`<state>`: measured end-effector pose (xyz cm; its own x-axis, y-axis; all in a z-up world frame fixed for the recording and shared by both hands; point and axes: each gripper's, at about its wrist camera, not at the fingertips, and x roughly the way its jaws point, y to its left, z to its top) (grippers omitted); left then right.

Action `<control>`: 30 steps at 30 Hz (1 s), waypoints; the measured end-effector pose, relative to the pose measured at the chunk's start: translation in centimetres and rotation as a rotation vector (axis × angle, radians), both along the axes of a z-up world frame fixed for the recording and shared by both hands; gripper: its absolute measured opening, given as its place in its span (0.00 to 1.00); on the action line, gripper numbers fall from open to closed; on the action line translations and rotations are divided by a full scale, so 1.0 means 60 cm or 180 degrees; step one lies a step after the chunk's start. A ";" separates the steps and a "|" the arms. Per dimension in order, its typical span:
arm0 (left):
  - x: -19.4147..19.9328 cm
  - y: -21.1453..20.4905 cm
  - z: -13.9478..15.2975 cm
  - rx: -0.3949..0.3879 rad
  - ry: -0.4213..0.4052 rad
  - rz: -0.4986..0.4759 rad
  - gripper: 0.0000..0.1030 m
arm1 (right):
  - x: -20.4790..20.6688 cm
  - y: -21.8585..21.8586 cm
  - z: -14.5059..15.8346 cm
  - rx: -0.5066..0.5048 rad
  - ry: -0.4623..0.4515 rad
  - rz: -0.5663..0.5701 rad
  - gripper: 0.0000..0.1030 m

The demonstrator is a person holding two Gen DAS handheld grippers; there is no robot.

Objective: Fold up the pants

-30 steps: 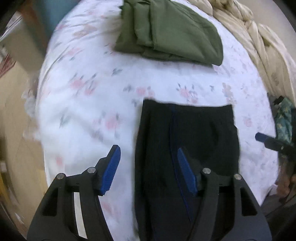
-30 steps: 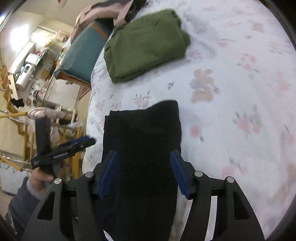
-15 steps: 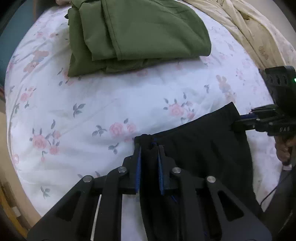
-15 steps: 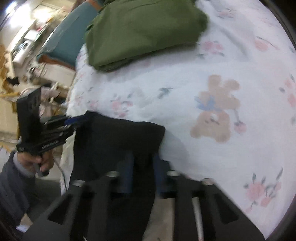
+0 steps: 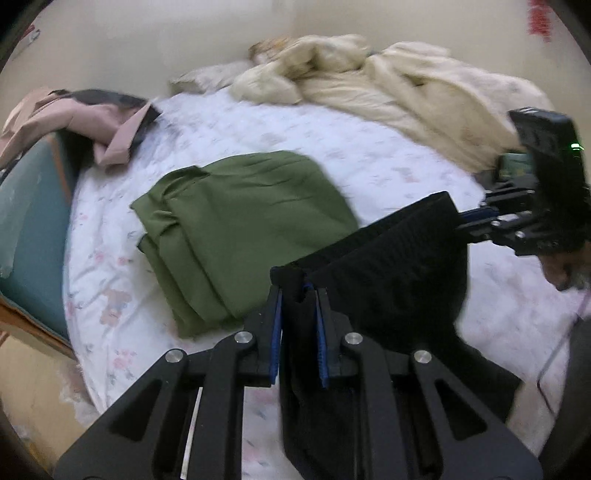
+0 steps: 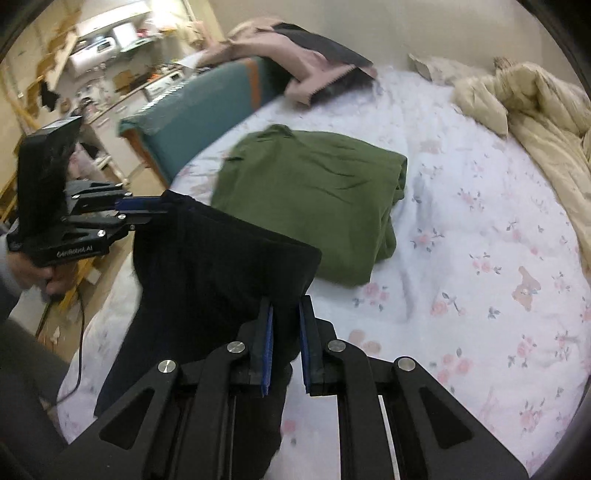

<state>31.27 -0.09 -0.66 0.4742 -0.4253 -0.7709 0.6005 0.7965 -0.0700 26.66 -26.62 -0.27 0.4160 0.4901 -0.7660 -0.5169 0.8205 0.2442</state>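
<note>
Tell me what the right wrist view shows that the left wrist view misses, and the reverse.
Only the right wrist view shows the cluttered kitchen shelves beyond the bed.

Only the left wrist view shows the wall corner behind the cream duvet.

Both show the black pants lifted, each set of tongs, left and right, shut on a corner, plus the folded green pants, the floral sheet and the pink garment.
</note>
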 end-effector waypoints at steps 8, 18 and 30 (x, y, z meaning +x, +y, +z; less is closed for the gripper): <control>-0.183 -0.013 0.005 0.0082 -0.0159 -0.0581 0.13 | -0.203 0.003 -0.015 -0.0038 0.0059 0.0019 0.12; -0.369 -0.041 -0.106 0.1126 0.0500 -0.1144 0.23 | -0.355 0.041 -0.100 -0.0810 0.0598 0.0560 0.18; -0.283 -0.017 -0.094 0.0270 0.1057 0.0187 0.52 | -0.304 0.027 -0.075 0.0012 0.0675 0.0044 0.18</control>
